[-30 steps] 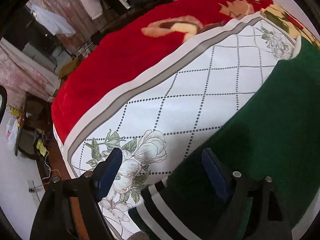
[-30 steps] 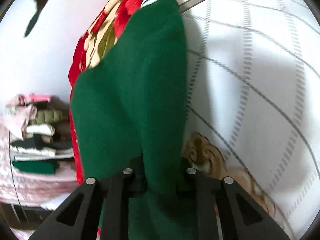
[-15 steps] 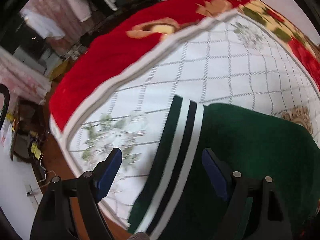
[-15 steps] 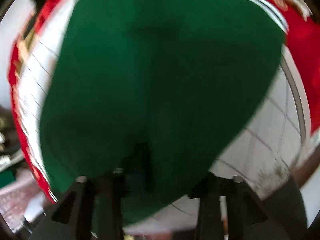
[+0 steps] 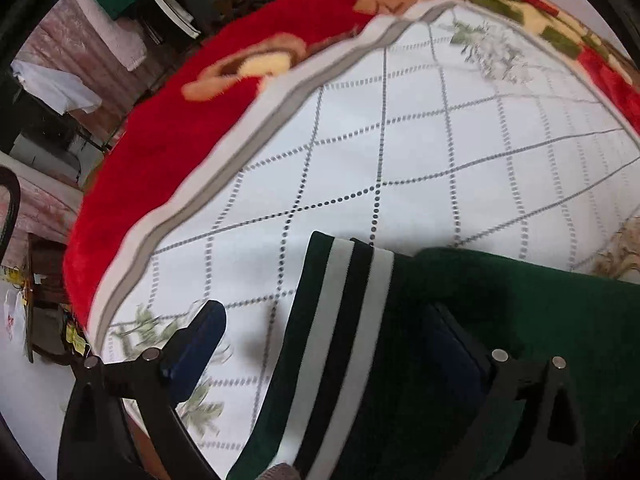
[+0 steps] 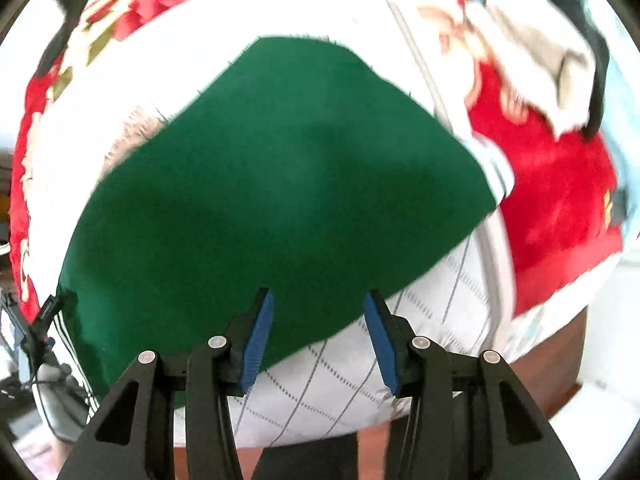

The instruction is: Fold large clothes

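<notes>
A dark green garment (image 6: 280,184) with a white-and-black striped hem (image 5: 340,340) lies folded on the white quilted bed cover (image 5: 400,152). In the left wrist view the hem sits between the fingers of my left gripper (image 5: 324,336), which is open and hovers just above it. In the right wrist view my right gripper (image 6: 318,332) is open over the garment's near edge, holding nothing. The other gripper (image 6: 36,332) shows at the far left by the striped hem.
A red flowered blanket (image 5: 192,112) covers the bed under the white cover. Stacked clothes and furniture (image 5: 120,8) stand beyond the bed. The bed edge and brown floor (image 6: 532,392) lie right below my right gripper.
My right gripper let go of the green garment and opened; the garment now lies flat on the bed. My left gripper, still open, moved over the striped hem.
</notes>
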A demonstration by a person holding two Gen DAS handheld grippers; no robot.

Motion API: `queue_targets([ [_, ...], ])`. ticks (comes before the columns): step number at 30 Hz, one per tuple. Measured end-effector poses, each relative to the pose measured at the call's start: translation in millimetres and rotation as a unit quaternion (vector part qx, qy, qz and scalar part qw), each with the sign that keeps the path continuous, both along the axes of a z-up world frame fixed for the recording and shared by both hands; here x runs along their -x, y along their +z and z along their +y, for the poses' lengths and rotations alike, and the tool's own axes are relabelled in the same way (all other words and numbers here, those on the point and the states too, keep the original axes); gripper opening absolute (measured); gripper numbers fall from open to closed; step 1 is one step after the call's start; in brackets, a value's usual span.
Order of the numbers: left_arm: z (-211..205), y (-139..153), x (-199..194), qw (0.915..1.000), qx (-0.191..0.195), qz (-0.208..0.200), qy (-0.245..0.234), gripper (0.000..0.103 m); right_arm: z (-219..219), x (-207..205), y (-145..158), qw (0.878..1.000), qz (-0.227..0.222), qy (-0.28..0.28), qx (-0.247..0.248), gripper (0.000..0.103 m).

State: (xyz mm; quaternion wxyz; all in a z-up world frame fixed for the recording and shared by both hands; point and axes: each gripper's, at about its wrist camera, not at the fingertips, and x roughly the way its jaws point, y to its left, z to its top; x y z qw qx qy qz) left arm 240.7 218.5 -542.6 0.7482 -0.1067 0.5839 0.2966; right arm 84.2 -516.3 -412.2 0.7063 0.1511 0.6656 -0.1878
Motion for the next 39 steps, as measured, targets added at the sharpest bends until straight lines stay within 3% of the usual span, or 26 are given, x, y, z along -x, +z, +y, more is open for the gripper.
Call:
queue_targets([
  [4,-25,30,7,0.9995,0.019,-0.024,-0.004,0.102,4,-22,14,0.999,-0.029,0.000,-0.023,0.050],
  [6,-43,37,1,0.9991,0.028,-0.031,-0.011,0.102,3,-47,-1,0.998,-0.034,0.009,-0.056,0.050],
  [9,-74,36,-14,0.9978,0.045,-0.038,-0.029,0.102,-3,-98,-40,0.995,-0.019,0.044,-0.084,0.050],
  [13,-121,16,-36,0.9973,0.045,-0.028,-0.051,0.102,-17,-165,-98,0.995,-0.012,0.094,-0.026,0.049],
  [15,-137,4,-45,0.9978,0.029,-0.015,-0.058,0.102,-25,-185,-126,0.994,-0.002,0.109,0.008,0.042],
  [17,-155,-9,-54,0.9978,0.022,0.000,-0.063,0.102,-36,-196,-148,0.995,0.006,0.095,-0.007,0.042],
  [21,-180,-3,-57,0.9969,0.033,0.001,-0.071,0.102,-46,-208,-134,0.995,0.045,0.078,-0.048,0.042],
  [24,-201,5,-58,0.9960,0.020,-0.003,-0.086,0.102,-52,-197,-95,0.991,0.008,0.079,-0.107,0.042],
  [27,-216,-8,-61,0.9952,0.008,0.012,-0.096,0.102,-47,-184,-70,0.987,-0.010,0.125,-0.101,0.042],
  [29,-218,-33,-69,0.9938,0.003,0.046,-0.102,0.103,-48,-177,-79,0.986,0.011,0.147,-0.074,0.042],
  [31,-208,-53,-69,0.9955,0.030,0.048,-0.076,0.103,-63,-176,-112,0.988,0.060,0.139,-0.041,0.041],
  [33,-198,-52,-68,0.9968,0.046,0.031,-0.057,0.103,-94,-175,-147,0.991,0.079,0.093,-0.047,0.037],
  [34,-197,-50,-68,0.9968,0.049,0.033,-0.054,0.103,-107,-176,-158,0.992,0.078,0.066,-0.077,0.037],
  [36,-191,-41,-62,0.9970,0.058,0.033,-0.040,0.103,-111,-182,-153,0.990,0.096,0.045,-0.087,0.037],
  [39,-172,-9,-26,0.9947,0.101,-0.007,0.019,0.103,-97,-185,-130,0.989,0.088,0.088,-0.074,0.040],
])
